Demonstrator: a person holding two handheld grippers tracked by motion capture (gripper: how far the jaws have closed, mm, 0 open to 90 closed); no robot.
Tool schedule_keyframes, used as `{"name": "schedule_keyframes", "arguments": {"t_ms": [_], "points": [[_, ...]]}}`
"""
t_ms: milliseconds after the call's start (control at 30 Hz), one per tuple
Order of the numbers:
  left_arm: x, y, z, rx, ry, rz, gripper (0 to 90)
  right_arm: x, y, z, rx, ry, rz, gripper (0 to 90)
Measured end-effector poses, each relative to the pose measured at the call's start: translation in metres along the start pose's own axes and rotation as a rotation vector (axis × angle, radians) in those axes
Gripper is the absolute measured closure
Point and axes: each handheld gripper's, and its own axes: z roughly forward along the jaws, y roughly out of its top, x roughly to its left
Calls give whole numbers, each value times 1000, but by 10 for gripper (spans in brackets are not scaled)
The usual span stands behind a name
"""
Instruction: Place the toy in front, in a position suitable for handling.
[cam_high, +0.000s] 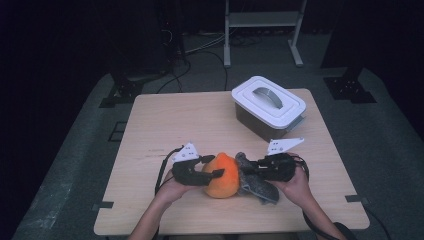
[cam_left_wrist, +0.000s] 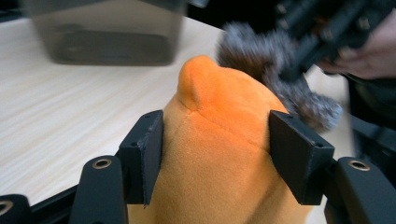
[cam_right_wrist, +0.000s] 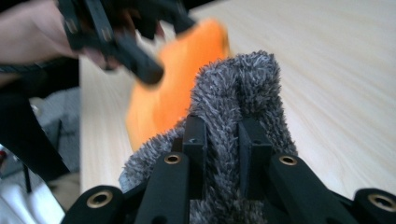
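An orange plush toy (cam_high: 222, 176) lies on the wooden table (cam_high: 165, 120) near its front edge. My left gripper (cam_high: 214, 166) comes in from the left and is shut on the toy, its pads pressing both sides of the orange body (cam_left_wrist: 219, 140). A grey fuzzy piece (cam_high: 252, 185) lies against the toy's right side; whether it is joined to the toy I cannot tell. My right gripper (cam_high: 250, 167) is shut on that grey fuzz (cam_right_wrist: 243, 88), pinching a fold of it between narrow jaws. The two grippers face each other across the toy.
A grey bin with a white lid and a grey handle (cam_high: 268, 105) stands at the table's back right. Behind the table, on the dark floor, are a white metal frame (cam_high: 262, 30) and cables. The person's forearms enter from the bottom edge.
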Motion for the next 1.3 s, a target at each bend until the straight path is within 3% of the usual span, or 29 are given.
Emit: {"name": "schedule_keyframes", "arguments": {"t_ms": [67,233,333,400,467,600,800,900,1000,1033,1133,1200,1300], "points": [[-3,1,0,14,-22,26,377,4,4,-1,-21,16,-8,752],[-6,3,-4,34,-72,84,293,6,1,7,12,78,-10,747],[-3,1,-4,49,-68,71,178,5,-1,6,37,112,-29,746],[-2,-2,0,60,-90,53,162,4,-4,6,47,125,-25,745],[-3,-4,2,66,-115,67,214,2,-6,5,56,131,-23,745],[-4,-4,-1,75,-115,98,383,-3,-10,3,71,146,0,745],[-1,-3,-6,54,-102,66,422,-12,-13,0,101,92,31,748],[-6,4,-9,37,-81,96,431,-4,-1,-7,41,74,2,750],[-15,6,-4,72,-54,149,434,4,10,-11,-39,86,-13,749],[-15,6,-3,71,-55,149,437,6,12,-9,-50,95,-17,748],[-15,6,-3,78,-47,144,438,7,8,0,-17,100,-13,746],[-13,5,-4,78,-45,136,438,2,3,5,-2,121,19,745],[-13,6,-6,73,-39,131,435,-4,-1,5,33,101,32,745]]}}
